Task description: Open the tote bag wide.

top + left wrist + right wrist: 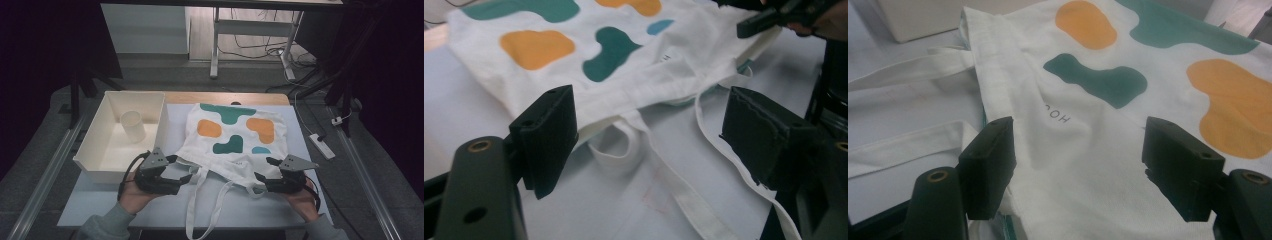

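At the near edge of the counter [100, 210], the left gripper [184, 179] and right gripper [261, 180] both hold their jaws open, gripping nothing, beside the mouth of the tote bag [235, 135]. It lies flat mid-counter, straps trailing forward. Farther left, a white bin [90, 145] contains a cup [132, 126].

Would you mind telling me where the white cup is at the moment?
In the high view the white cup stands upright inside the white bin at the table's left, just left of the tote bag.
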`<state>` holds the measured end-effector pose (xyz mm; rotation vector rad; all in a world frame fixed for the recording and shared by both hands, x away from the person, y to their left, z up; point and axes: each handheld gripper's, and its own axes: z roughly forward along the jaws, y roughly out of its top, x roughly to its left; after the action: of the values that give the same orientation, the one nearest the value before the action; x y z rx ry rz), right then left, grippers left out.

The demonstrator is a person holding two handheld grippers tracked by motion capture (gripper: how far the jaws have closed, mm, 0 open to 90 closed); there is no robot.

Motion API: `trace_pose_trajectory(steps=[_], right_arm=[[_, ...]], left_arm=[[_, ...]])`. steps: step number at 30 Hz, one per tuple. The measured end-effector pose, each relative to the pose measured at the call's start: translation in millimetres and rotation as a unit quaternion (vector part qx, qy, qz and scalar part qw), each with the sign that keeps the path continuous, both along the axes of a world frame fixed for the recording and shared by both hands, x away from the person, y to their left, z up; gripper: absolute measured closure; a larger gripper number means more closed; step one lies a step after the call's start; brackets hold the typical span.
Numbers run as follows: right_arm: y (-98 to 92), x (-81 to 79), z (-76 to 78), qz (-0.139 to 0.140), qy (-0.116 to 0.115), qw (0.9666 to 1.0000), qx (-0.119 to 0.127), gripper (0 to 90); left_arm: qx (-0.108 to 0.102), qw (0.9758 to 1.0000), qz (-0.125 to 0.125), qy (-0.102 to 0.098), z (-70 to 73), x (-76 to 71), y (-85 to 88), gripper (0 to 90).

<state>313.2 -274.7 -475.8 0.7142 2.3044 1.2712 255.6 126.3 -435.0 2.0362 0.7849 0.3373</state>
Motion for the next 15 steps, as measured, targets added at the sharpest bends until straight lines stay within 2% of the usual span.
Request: trace_pose_trajectory(steps=[2, 6, 10, 15], right_arm=[[0.1, -0.3, -0.3, 0.000, -0.001, 1.0000, -0.001, 30.0], [-0.8, -1.9, -1.3, -0.001, 0.002, 1.0000, 0.001, 30.1], [0.9, -4.8, -0.3, 0.001, -0.001, 1.0000, 0.000, 30.1], [3.2, -6.2, 0.1, 0.006, -0.003, 1.0000, -0.002, 30.4]], left_arm=[[0.013, 0.9997, -0.018, 0.010, -8.4, 0.9, -11.2, 22.0], [0.028, 0.9990, -0.028, 0.020, -17.1, 1.5, -20.8, 21.9], [0.053, 0.9972, -0.041, 0.032, -30.7, 1.2, -33.9, 21.9], [0.060, 0.9958, -0.043, 0.053, -43.6, 6.8, -39.6, 21.9]])
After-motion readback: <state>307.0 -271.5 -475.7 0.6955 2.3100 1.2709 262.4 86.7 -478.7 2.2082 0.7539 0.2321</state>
